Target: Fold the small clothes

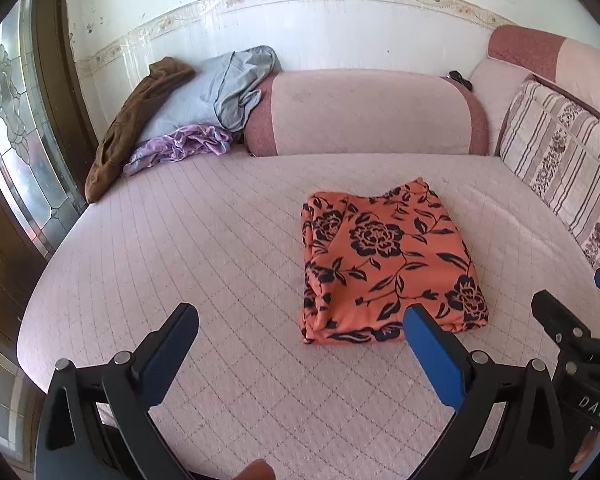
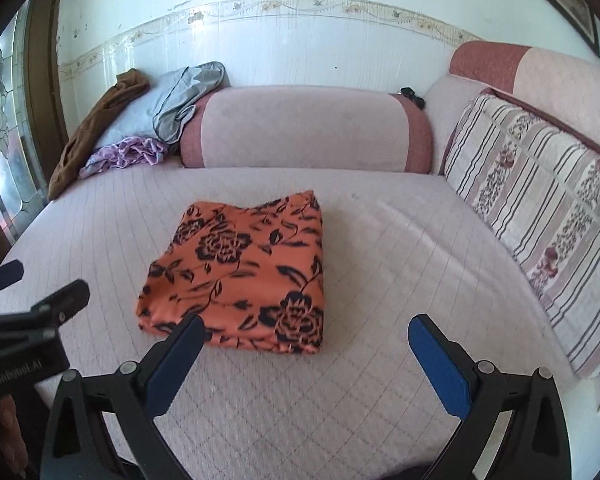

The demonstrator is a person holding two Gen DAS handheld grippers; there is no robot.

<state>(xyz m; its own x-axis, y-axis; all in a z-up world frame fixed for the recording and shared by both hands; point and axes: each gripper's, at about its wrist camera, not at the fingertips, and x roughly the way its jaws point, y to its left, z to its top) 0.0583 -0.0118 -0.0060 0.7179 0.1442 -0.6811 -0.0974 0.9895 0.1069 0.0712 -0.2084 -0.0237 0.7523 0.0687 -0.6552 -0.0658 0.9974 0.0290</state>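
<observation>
- The orange cloth point(image 1: 388, 264) lies folded into a thick, roughly square packet on the bed point(image 1: 220, 248), near the middle of the quilted cover and well apart from the cushions.
- From the left gripper point(image 1: 300, 340) the packet sits at about one o'clock, its near edge just past the right-hand blue pad; from the right gripper point(image 2: 306, 344) it sits at about eleven o'clock, with the left-hand pad overlapping its near edge in view.
- Both grippers are spread wide and hold nothing. Whether any pad touches the cloth I cannot tell.
- The packet runs slightly longer away from the fingers than across them, so its long axis points toward twelve o'clock. Both hands seem about equally near; the right one looks a shade closer.
- The cloth is thin, soft knit, orange with black roses and leaves, layered with loose folds along its left side; I judge it would slump if lifted by one edge.
- The bed cover is pale pink with stitched squares. A round bolster point(image 2: 306, 126) lies at twelve o'clock and a striped flowered cushion point(image 2: 540, 216) at two o'clock.
- A pile of clothes point(image 1: 188, 116), brown, grey and purple, waits unfolded at ten o'clock; judging by that, this piece looks finished and the pile comes next.
</observation>
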